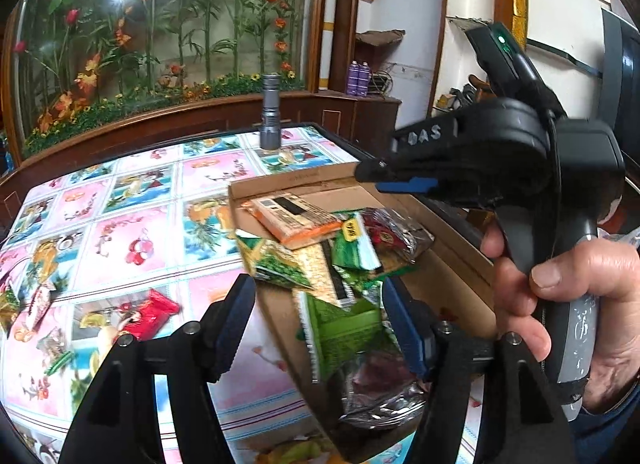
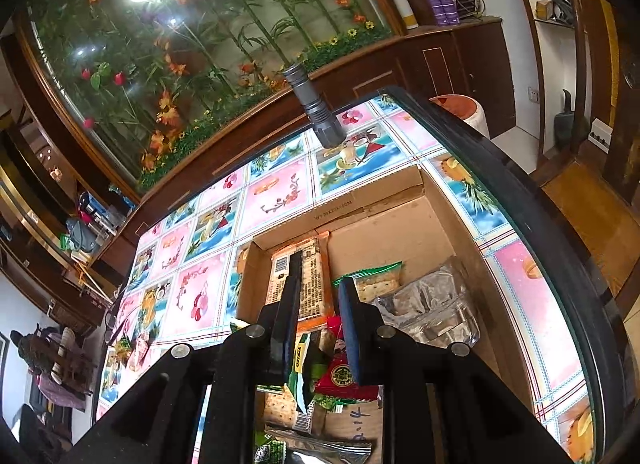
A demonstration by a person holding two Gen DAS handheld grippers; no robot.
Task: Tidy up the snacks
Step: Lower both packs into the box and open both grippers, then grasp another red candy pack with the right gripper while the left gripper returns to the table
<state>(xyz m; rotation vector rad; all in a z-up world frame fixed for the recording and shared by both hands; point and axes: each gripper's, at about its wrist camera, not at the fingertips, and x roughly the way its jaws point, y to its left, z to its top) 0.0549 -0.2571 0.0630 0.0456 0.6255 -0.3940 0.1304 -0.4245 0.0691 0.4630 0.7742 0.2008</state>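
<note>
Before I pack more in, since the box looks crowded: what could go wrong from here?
1. Packets are heaped loosely in the cardboard box; the green packet lies over its near edge and might slide out.
2. The left gripper and right gripper both hang over the box, so they might collide.
3. The red packet lies loose on the table and could be missed.

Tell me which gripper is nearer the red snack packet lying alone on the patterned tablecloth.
Left. The left gripper is open at the cardboard box's near edge, beside the red snack packet. The right gripper hangs over the box's far side.
</note>
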